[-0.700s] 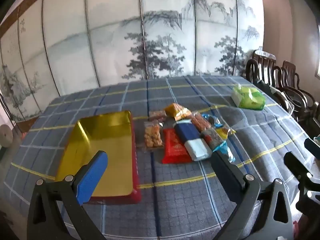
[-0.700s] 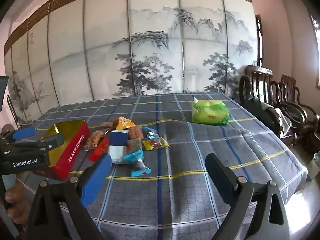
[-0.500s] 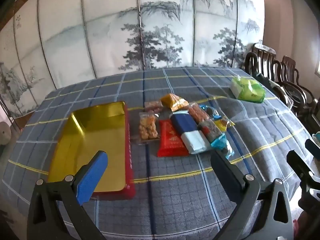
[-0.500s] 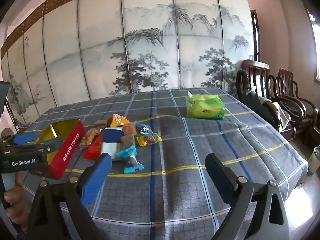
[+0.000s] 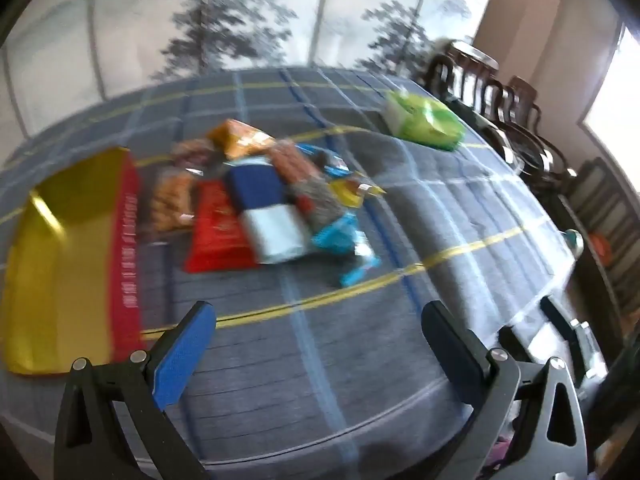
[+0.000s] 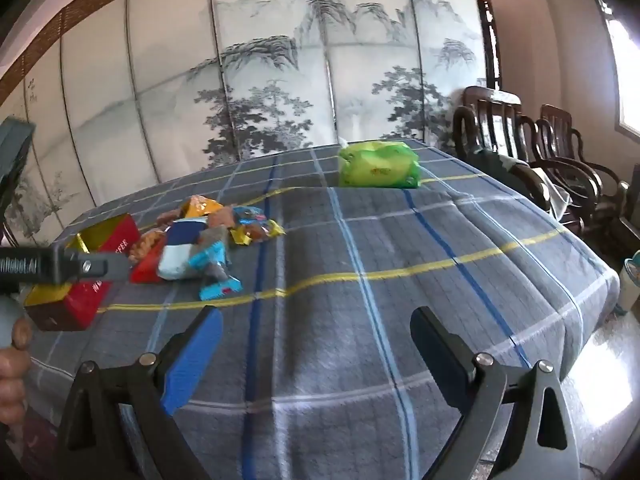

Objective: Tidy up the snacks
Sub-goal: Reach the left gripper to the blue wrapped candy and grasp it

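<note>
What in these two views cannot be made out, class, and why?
- Left wrist view: motion blur makes the snack pile wrappers unreadable.
- Right wrist view: the left gripper's body covers part of the red box, hiding its inside.
- Neither view shows the green pack's far side.

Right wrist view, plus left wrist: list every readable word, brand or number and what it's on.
"nRobot.AI", start cut off by the frame edge: on the body of the left gripper, right wrist view.
"FEE", end of a longer word hidden behind that gripper: white letters on the side of the red box.
White lettering along the red box wall, left wrist view: blurred, unreadable.
Print on the snack packets and green pack: too small or blurred.
</note>
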Motion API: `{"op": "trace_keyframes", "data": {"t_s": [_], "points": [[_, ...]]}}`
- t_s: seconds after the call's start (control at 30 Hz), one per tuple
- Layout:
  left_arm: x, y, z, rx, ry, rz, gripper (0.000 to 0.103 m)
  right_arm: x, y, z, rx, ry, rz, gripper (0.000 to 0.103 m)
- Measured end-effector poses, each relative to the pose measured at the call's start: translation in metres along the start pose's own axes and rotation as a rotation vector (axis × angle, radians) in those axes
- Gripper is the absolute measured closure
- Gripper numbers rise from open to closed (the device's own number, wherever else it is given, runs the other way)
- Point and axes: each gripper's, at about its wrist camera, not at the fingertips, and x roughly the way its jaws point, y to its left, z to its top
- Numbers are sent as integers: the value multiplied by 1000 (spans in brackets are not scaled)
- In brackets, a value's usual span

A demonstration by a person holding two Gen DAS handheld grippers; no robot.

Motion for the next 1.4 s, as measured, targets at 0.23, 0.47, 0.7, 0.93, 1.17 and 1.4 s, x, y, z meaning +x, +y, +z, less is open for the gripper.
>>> {"op": "trace_keyframes", "data": {"t_s": [0.23,0.47,0.7,0.93,1.17,1.4], "points": [[52,-12,21,-94,119,-15,32,-4,-20,-10,38,-20,-12,6],[79,-11,28,-158,150,13,39,3,-40,-10,78,-11,3,6],[91,-5,36,-242,165,21,51,16,-57,-16,132,28,23,6],[103,-14,43,-233,180,102,51,24,-71,-17,172,38,31,6],[109,-37,41,-76,170,256,80,20,-75,-9,184,25,36,6],[93,-46,26,25,126,267,82,23,-77,-4,188,33,13,6]]}}
